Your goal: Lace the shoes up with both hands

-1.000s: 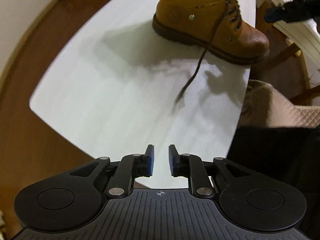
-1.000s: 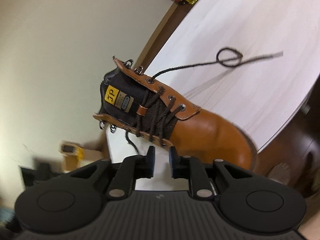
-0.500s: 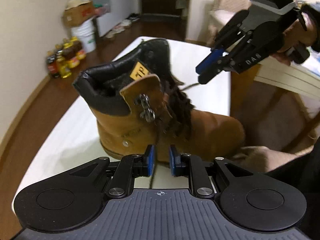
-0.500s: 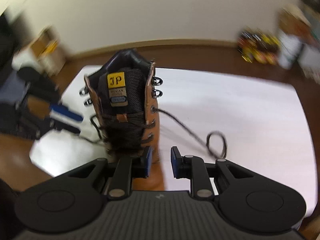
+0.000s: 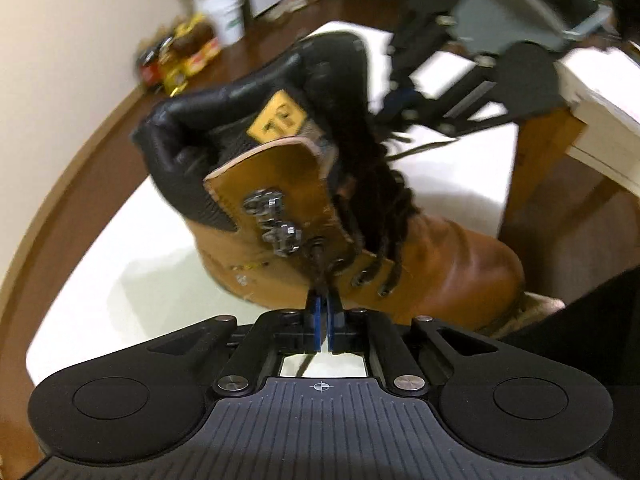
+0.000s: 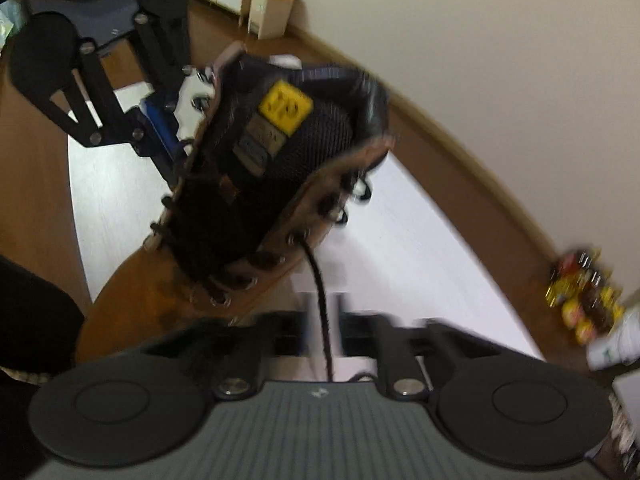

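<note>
A tan leather boot [image 5: 440, 256] with a black collar and a yellow tongue label stands on the white table [image 5: 120, 288]. My left gripper [image 5: 322, 304] is shut on the dark lace [image 5: 318, 276], just below the eyelet on the boot's near flap. In the right wrist view the boot [image 6: 160, 288] leans to the left. The other lace end [image 6: 318, 280] runs from an eyelet down between the blurred fingers of my right gripper [image 6: 323, 320], with a gap on each side of it. The left gripper [image 6: 168, 140] shows against the boot's far side.
Bottles [image 5: 180, 60] and a white bucket [image 5: 228, 12] stand on the brown floor by the wall. A wooden table leg [image 5: 536, 152] and a white top are at the right. Cardboard boxes [image 6: 272, 12] sit by the far wall. Dark clothing [image 5: 580, 320] fills the lower right.
Both grippers have closed in on the boot. The left one has shut on the lace at the eyelet. The right one now has the other lace between its fingers, which have narrowed.
</note>
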`<state>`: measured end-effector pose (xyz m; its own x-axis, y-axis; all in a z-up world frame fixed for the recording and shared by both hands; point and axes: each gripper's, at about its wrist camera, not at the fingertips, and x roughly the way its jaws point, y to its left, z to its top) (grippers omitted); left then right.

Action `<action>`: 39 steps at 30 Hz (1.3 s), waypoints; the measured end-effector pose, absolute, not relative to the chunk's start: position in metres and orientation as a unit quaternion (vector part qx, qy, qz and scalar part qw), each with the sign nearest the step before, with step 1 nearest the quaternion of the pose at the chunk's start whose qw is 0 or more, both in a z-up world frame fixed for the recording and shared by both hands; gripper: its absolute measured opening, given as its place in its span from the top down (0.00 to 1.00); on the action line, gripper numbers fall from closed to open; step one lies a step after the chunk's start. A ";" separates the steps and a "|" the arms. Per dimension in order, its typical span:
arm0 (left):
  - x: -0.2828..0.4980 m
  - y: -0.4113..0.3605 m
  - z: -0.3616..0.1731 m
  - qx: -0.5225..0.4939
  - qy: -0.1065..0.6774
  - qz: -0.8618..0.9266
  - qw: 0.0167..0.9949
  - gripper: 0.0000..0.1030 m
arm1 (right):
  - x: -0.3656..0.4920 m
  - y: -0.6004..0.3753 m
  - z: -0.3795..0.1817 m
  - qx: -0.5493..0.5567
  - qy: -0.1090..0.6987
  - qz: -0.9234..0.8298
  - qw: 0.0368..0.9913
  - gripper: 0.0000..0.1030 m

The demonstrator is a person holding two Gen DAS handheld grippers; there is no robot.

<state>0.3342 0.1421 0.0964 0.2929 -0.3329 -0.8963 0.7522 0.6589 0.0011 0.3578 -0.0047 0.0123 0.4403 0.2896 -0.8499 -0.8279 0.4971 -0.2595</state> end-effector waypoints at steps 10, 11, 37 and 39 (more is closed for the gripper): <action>0.324 0.169 0.086 0.178 0.505 -0.320 0.782 0.99 | 0.360 -0.042 -0.012 -0.320 0.460 0.320 0.764 0.98; 0.323 0.170 0.086 0.170 0.503 -0.318 0.786 0.99 | 0.359 -0.042 -0.012 -0.314 0.463 0.321 0.764 0.98; 0.250 0.226 0.088 0.010 0.348 -0.270 0.898 0.95 | 0.340 -0.128 -0.029 -0.117 0.492 0.190 0.842 0.85; 0.245 0.228 0.086 0.003 0.322 -0.280 0.904 0.95 | 0.340 -0.135 -0.029 -0.110 0.486 0.197 0.844 0.85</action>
